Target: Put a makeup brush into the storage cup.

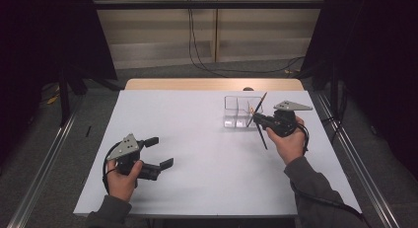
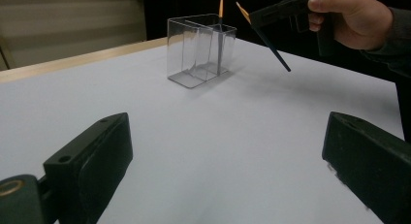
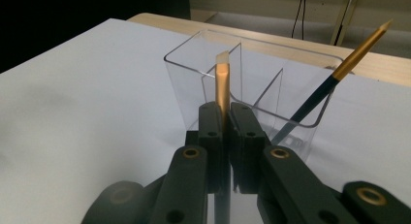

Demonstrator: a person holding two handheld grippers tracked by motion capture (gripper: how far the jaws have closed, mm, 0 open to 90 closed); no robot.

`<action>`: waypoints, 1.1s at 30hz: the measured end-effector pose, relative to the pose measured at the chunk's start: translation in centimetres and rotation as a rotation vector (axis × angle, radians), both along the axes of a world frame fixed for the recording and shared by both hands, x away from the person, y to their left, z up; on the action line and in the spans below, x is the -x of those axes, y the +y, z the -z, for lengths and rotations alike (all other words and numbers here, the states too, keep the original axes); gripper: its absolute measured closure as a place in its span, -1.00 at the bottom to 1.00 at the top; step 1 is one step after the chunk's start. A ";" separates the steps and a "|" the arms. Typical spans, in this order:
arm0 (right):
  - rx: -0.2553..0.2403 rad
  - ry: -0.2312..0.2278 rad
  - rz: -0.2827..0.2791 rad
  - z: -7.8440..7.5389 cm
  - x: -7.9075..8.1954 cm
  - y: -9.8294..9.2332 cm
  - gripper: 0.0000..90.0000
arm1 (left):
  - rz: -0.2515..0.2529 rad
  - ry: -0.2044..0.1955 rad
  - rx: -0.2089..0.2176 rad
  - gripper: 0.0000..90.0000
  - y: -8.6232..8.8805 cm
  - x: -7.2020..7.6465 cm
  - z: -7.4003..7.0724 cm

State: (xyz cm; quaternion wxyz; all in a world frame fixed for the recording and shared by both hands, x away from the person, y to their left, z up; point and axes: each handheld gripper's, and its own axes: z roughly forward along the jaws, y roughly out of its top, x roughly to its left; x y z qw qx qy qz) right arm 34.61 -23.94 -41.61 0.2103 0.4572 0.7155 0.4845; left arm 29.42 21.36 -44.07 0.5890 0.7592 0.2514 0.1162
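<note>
**benchwatcher:** Quick count of what's on the table? I get one clear box and some brushes.

**tinkerfox:** Yeah, one clear plastic organizer (image 1: pixel 241 111), sitting toward the far right of the white table (image 1: pixel 207 159). It's split by dividers into compartments; can't tell exactly how many from these angles. Brushes: two. One brush (image 3: pixel 334 78) is already standing in the organizer, leaning against the right-hand wall in the right gripper view, dark handle, gold ferrule, tip poking up past the rim. The second brush (image 1: pixel 258 120) is up in the air, just on the near-right side of the box, tilted with its gold end toward the organizer.

**benchwatcher:** And that second one is held by what?

**tinkerfox:** The right gripper (image 1: pixel 260 120). Its jaws are pinched tight on the brush near the gold ferrule, you can see it squeezed between them in the right gripper view, with the pale tip sitting right at the organizer's rim line. Dark handle hangs down toward the table.

**benchwatcher:** Other hand?

**tinkerfox:** Left gripper (image 1: pixel 160 151) is way over on the near left, well apart from the box, jaws spread wide with nothing in them. So two grippers, two hands, two brushes, one organizer. Behind the table there's a cable (image 1: pixel 197 50) hanging down the far wall.
</note>
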 end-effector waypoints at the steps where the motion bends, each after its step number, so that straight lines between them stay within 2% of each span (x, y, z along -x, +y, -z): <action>1: -0.002 -0.009 0.002 -0.1 0.0 0.0 0.89 | 0.000 0.000 -0.001 -0.92 0.0 0.0 0.0; 12: -0.034 -0.085 0.007 -0.5 0.2 0.0 0.89 | -0.003 0.004 0.000 -0.92 0.2 0.1 0.0; 16: -0.053 -0.115 0.018 -0.6 0.3 -0.1 0.89 | 0.015 0.002 0.005 -0.92 0.2 0.0 0.0; 18: -0.058 -0.130 0.011 -0.7 0.3 -0.1 0.89 | -0.002 -0.003 -0.008 -0.92 0.2 0.1 0.0; 27: -0.081 -0.167 0.019 -0.9 0.3 -0.2 0.89 | -0.004 0.002 -0.003 -0.92 0.3 0.1 0.0; 29: -0.088 -0.179 0.019 -0.9 0.4 -0.2 0.89 | 0.010 0.004 0.011 -0.92 0.3 0.0 0.0; 33: -0.108 -0.203 0.021 -0.8 0.4 -0.4 0.89 | -0.007 0.005 0.000 -0.91 0.2 0.1 0.0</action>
